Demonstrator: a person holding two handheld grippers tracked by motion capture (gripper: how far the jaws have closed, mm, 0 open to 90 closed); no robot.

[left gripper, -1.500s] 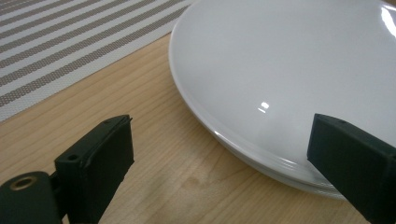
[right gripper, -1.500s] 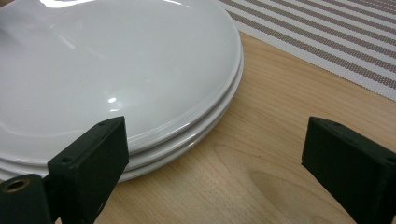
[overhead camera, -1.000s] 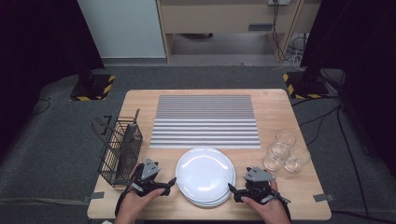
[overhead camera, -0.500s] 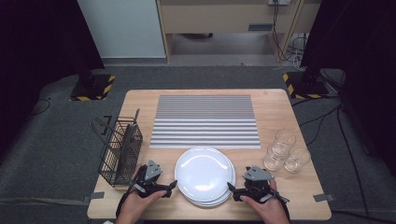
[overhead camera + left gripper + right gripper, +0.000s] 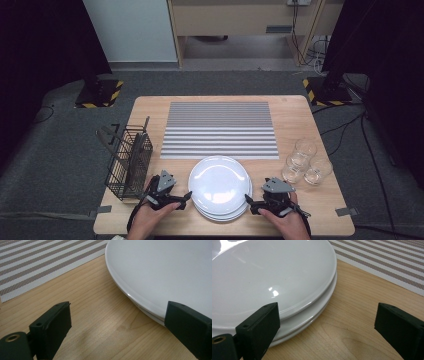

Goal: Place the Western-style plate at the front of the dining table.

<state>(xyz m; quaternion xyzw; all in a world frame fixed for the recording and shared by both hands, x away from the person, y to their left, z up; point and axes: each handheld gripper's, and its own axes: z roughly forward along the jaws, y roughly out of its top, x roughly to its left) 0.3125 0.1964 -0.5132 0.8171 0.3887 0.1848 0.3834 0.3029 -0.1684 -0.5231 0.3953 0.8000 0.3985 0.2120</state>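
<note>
The left claw (image 5: 184, 198) stands wide open and empty just beside the near-left rim of the stack of white plates (image 5: 219, 186); the right claw (image 5: 251, 204) is likewise wide open and empty at the near-right rim. Compared with a second ago, both claws have held their positions flanking the stack, with no visible advance, which suggests the approach is complete and a grasp of the top plate is pending. The plates lie between the two claws on the wooden desk (image 5: 320, 205). Ahead of the claws lies the striped mat (image 5: 219, 129). Outboard of the left claw stands the wire basket (image 5: 128, 162); beyond the right claw sit three glasses (image 5: 305, 162).
</note>
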